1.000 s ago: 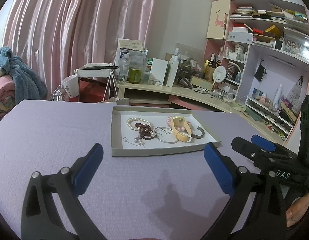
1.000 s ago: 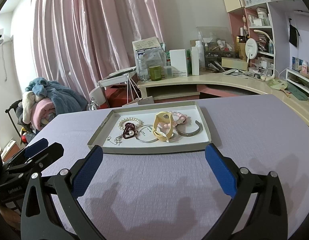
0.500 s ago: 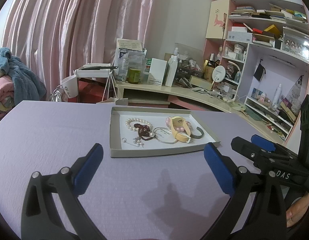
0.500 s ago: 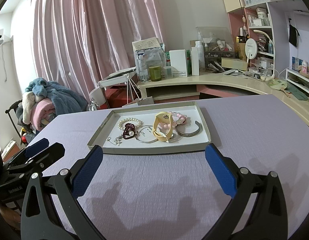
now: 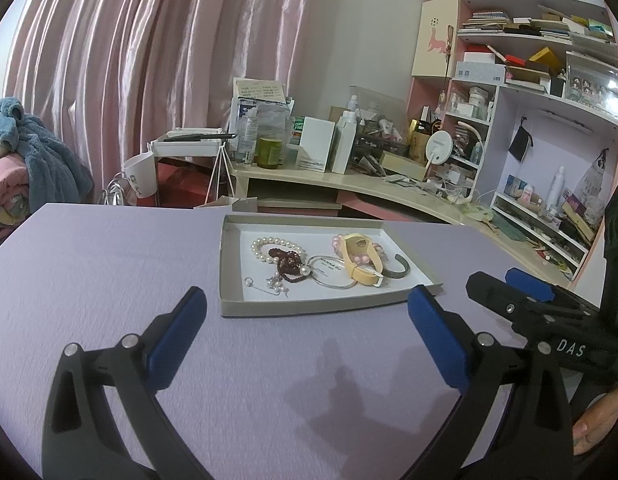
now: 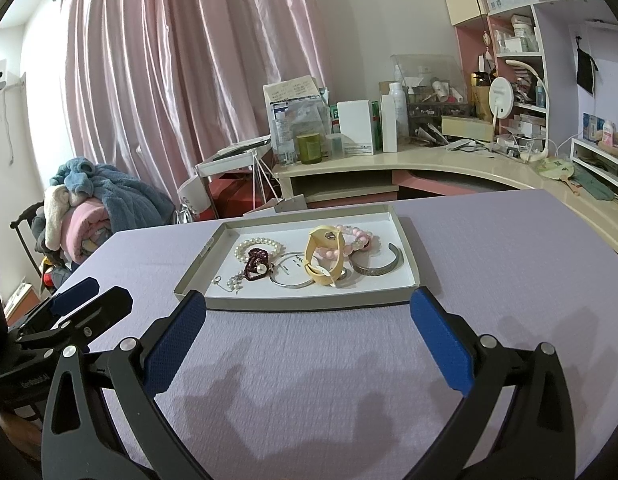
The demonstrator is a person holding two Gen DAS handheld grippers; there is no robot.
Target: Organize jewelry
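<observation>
1. Jewelry lies heaped in a shallow grey tray (image 5: 229,276) with a white floor, resting flat on the lavender counter (image 5: 89,272) just beyond both grippers.
2. Toward the tray's left side sits a white pearl bracelet (image 5: 265,245), and a dark red beaded bracelet (image 5: 287,262) overlaps its near edge.
3. Nearer still, at the tray's near left, small silver earrings (image 5: 269,285) lie loose on the white floor.
4. A thin silver bangle (image 5: 331,272) lies near the middle, touching the red beads on one side and a yellow band (image 5: 359,258) on the other.
5. The yellow band rests on top of a pink bead bracelet (image 6: 359,238), which shows at the far right of the pile.
6. A dark metal cuff (image 6: 377,262) lies at the right end, its open side facing the far edge of the tray.
7. The left gripper (image 5: 307,320) hovers over bare counter on the near side of the tray, its blue-padded fingers (image 5: 177,334) spread wide with nothing between them.
8. The right gripper (image 6: 309,324) sits likewise short of the tray, fingers (image 6: 441,338) spread wide and empty.
9. Each gripper shows in the other's view, off to the side; part of a hand (image 5: 601,420) shows at the lower right of the left wrist view.
10. Beyond the counter stand pink curtains (image 6: 181,80), a cluttered desk (image 6: 429,160) and shelves (image 5: 549,80).
</observation>
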